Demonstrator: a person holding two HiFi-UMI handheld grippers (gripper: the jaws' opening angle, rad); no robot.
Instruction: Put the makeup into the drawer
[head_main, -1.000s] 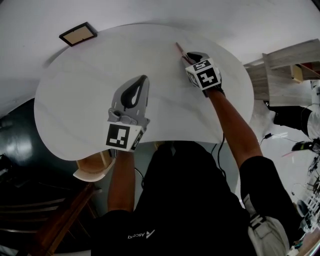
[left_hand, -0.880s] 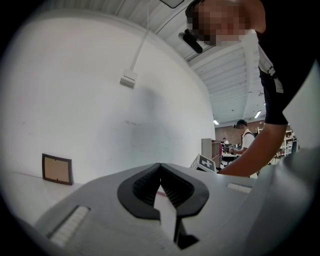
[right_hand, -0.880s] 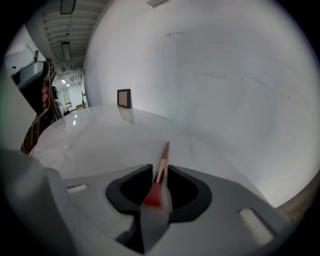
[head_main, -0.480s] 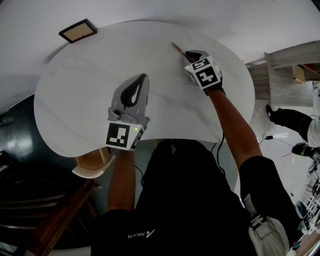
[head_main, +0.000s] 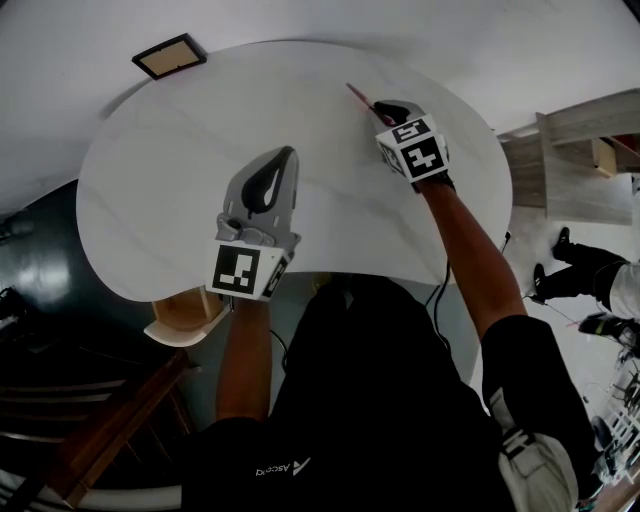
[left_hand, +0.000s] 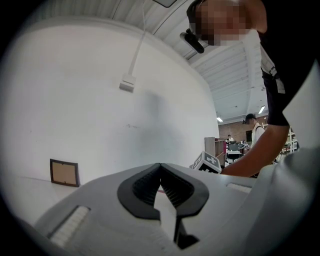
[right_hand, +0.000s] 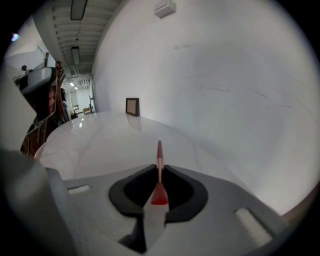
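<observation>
A slim pink-red makeup pencil (head_main: 357, 96) lies at the far side of the round white table (head_main: 170, 190), pointing away from me. My right gripper (head_main: 385, 108) is tilted down over its near end. In the right gripper view the jaws are shut on the pencil (right_hand: 159, 152), whose tip sticks out past my right gripper (right_hand: 159, 169). My left gripper (head_main: 283, 156) hovers level over the table's middle, shut with nothing in it. The left gripper view shows its black pads (left_hand: 172, 189) meeting at the tips. A light wooden drawer (head_main: 186, 320) shows open under the table's near left edge.
A small framed picture (head_main: 169, 56) stands against the white wall behind the table's far left. Pale wooden shelving (head_main: 580, 150) stands to the right. Another person (head_main: 600, 285) is on the floor at the right edge. Dark wooden furniture (head_main: 110, 430) sits at the lower left.
Both grippers stay about where they were, the right one at the pencil's near end. The person at the right edge has moved.
</observation>
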